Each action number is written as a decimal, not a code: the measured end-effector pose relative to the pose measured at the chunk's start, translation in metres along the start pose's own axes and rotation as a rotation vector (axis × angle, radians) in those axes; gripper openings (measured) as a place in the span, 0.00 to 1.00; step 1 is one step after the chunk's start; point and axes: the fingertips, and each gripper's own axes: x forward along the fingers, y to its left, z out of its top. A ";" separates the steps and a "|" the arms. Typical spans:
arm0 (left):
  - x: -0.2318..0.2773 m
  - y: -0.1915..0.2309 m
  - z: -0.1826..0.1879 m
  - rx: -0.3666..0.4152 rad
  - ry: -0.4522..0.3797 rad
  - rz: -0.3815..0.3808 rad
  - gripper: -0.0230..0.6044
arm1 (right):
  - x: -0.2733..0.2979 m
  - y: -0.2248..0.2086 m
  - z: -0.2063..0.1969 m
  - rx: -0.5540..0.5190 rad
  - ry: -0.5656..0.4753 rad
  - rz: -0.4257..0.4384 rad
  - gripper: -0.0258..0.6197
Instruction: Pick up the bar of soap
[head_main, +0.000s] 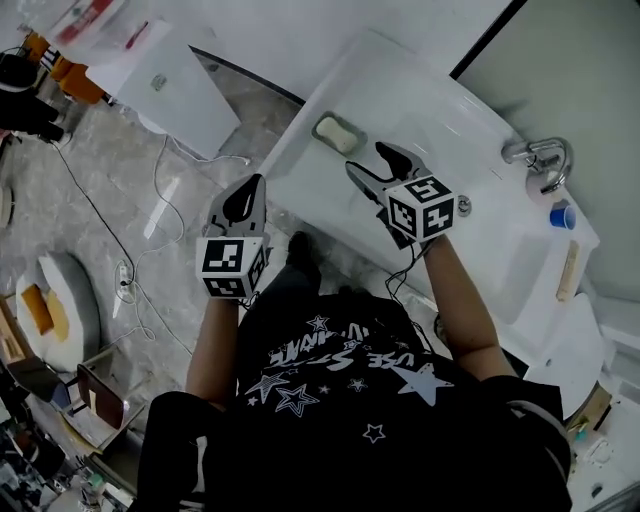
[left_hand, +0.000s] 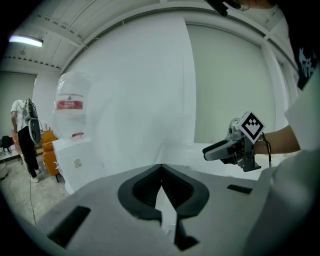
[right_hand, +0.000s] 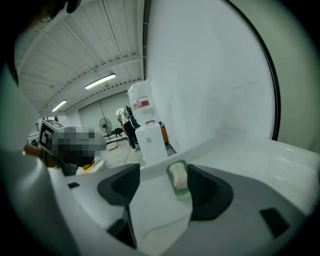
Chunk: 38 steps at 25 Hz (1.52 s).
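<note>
One soap bar (head_main: 342, 133), one dish (head_main: 318, 125), one cup (head_main: 563, 216)

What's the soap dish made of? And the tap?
The soap dish looks like pale green, slightly see-through plastic, going by its tinted rim. The tap looks like polished metal, probably chrome: silvery with bright glints.

Lab hall: washbasin mock-up (head_main: 400, 90), floor cables (head_main: 88, 198)

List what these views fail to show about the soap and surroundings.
Underside of the bar of soap: hidden by its green dish, head and right gripper views.
Left gripper view: no soap to be made out past the left gripper.
Contents of the blue cup: too small, head view.
Right gripper view, left side: mosaic patch covers the background.
</note>
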 end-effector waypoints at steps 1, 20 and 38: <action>0.006 0.008 0.002 -0.002 0.002 -0.009 0.05 | 0.009 -0.001 0.002 -0.001 0.016 -0.008 0.50; 0.083 0.088 -0.009 -0.062 0.059 -0.147 0.05 | 0.114 -0.039 -0.031 -0.230 0.482 -0.105 0.39; 0.106 0.079 -0.015 -0.051 0.095 -0.234 0.05 | 0.134 -0.043 -0.050 -0.395 0.724 -0.021 0.35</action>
